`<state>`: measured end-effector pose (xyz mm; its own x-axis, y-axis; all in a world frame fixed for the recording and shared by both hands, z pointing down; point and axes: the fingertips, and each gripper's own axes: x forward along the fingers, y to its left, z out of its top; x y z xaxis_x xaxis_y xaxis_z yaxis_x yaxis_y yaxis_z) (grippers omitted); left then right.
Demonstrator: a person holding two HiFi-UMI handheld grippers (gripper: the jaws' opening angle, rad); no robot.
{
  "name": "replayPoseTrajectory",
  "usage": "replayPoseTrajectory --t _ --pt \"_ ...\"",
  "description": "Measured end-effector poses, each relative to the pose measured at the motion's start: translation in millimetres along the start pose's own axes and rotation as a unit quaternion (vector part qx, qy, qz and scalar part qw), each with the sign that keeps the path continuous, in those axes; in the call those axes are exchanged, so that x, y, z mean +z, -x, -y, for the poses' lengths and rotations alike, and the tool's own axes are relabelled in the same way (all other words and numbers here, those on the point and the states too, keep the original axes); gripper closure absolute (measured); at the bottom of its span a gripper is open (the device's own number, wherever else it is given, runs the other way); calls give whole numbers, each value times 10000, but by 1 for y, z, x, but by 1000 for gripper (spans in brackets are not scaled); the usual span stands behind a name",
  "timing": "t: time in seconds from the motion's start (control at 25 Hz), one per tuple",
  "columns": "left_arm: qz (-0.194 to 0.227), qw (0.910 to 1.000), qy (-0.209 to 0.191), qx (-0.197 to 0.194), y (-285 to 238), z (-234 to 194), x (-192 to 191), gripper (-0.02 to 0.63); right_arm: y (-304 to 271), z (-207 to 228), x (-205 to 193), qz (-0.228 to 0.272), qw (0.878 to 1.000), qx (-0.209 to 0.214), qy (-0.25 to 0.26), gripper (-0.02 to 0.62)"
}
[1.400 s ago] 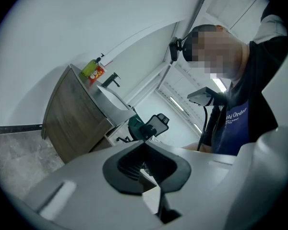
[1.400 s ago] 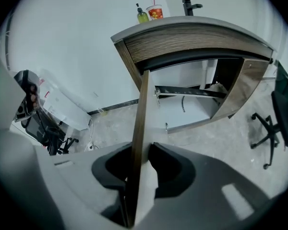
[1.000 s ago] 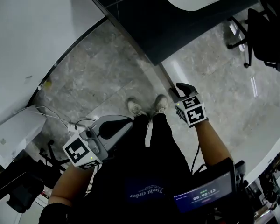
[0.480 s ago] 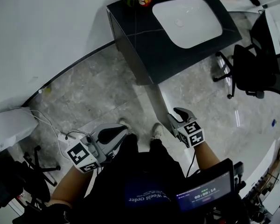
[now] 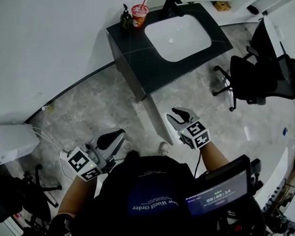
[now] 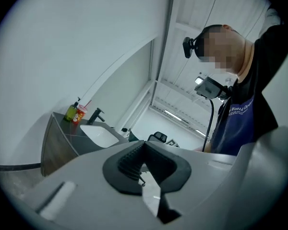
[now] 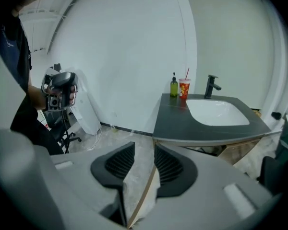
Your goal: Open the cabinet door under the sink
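The cabinet door (image 5: pixel 157 119) looks open already. The right claw (image 5: pixel 178 118) is spread a little, the left claw (image 5: pixel 115 134) pressed together. Back away without bumping it.

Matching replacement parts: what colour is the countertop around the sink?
Dark grey countertop, nearly black; head view shows it best.

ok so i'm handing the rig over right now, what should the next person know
Left gripper: shut, empty.
Right gripper: jaws partly apart, gripping nothing; the cabinet door only shows through the gap, lower down.
Cabinet door: swung well out from the cabinet under the sink, edge toward the person.
Done: door is open.
Left: probably nothing; keep both grippers clear of it.
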<state>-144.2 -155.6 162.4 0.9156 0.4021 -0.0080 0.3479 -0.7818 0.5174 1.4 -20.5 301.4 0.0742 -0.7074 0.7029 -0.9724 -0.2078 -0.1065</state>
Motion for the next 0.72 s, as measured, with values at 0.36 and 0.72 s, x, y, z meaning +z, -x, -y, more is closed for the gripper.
replayPoseTrajectory --t 0.36,0.72 --pt "-92 9976 -615 -302 -34 64 29 606 83 15 35 945 9952 -248 58 466" --pt "316 9954 -899 104 -100 153 12 606 168 58 12 1570 9860 235 514 482"
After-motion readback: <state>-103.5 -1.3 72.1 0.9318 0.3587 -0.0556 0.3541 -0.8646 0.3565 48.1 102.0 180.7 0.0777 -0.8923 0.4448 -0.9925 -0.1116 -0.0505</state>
